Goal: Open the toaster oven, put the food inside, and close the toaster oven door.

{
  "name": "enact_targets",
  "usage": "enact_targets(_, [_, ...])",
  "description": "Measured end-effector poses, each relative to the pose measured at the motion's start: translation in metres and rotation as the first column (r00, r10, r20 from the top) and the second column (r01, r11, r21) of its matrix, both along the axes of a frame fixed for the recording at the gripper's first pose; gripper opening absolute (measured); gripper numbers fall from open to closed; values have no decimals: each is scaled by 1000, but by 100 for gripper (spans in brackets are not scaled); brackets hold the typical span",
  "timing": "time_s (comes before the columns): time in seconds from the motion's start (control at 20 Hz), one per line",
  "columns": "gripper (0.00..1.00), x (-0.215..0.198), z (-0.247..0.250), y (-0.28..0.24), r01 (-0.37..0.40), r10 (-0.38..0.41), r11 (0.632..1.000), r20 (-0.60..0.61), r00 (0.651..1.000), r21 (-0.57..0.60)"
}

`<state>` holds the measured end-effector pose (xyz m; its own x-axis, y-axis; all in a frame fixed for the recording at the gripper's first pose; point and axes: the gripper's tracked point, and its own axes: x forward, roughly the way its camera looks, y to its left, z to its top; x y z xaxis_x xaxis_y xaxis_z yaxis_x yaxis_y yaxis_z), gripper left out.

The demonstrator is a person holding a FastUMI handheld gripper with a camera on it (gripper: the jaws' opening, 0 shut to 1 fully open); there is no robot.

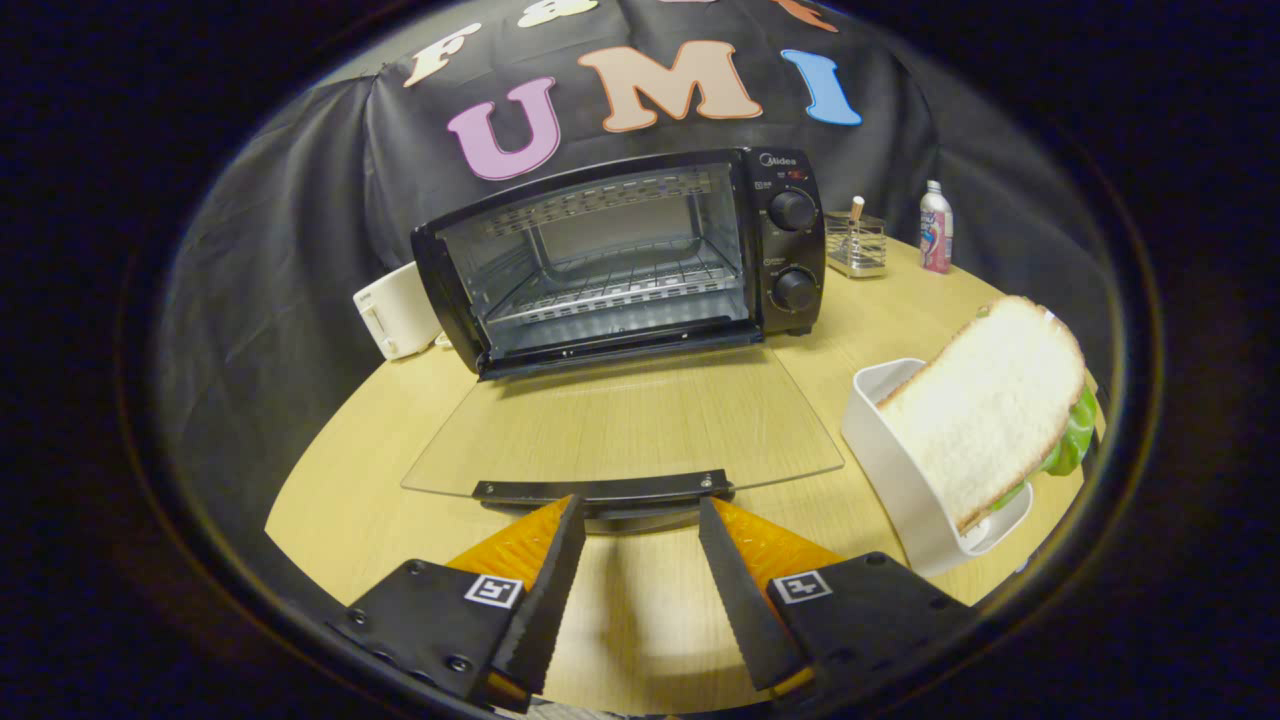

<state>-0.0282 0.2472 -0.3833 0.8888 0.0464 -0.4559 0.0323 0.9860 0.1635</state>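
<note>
Gripper (640, 512): fingers spread apart, holding nothing; bare tabletop shows in the gap between them. Only the forward parts of the fingers and their mounts are visible; the rear is cut off.
Fingertips (573, 510): just short of the door handle, one to each side of its middle; contact with the handle cannot be confirmed.
Toaster oven (625, 255): stands on the table beyond the fingers, cavity open and facing the gripper. Two knobs (792, 250) sit on the panel at the right of the cavity.
Door (620, 425): glass, folded fully down and lying flat over the tabletop, wood grain visible through it. Its dark handle (603, 489) runs along the near edge.
Rack (615, 285): wire rack inside the cavity, with nothing resting on it.
Sandwich (990, 410): white bread with green filling at its lower edge, leaning tilted in a white holder (890, 440) to the right of the door, outside the oven. The far side of the sandwich is hidden.
White appliance (395, 310): behind the oven's left side, partly hidden by it; type unclear.
Wire caddy (857, 245): right of the oven, contents too small to identify.
Bottle (936, 228): upright, just beyond the caddy.
Table (340, 500): light wood, rounded edge.
</note>
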Motion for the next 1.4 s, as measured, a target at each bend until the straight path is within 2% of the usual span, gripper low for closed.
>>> enact_targets(0.25, [76,-3,14,0,-57,57,998,25,998,-11])
enact_targets(0.4, [76,-9,37,-5,-118,118,993,63,991,-7])
enact_targets(0.6, [76,-10,85,-33,-130,137,990,133,982,-62])
enact_targets(0.8, [77,-13,114,-48,-169,181,981,153,972,-91])
enact_targets(0.9, [77,-6,132,-48,-196,204,978,168,964,-66])
enact_targets(1.0, [77,23,144,-43,-205,212,977,202,956,-57])
enact_targets(1.2, [78,54,111,-22,-244,246,969,143,959,-27])
enact_targets(1.4, [77,45,81,-21,-242,240,970,80,968,27])
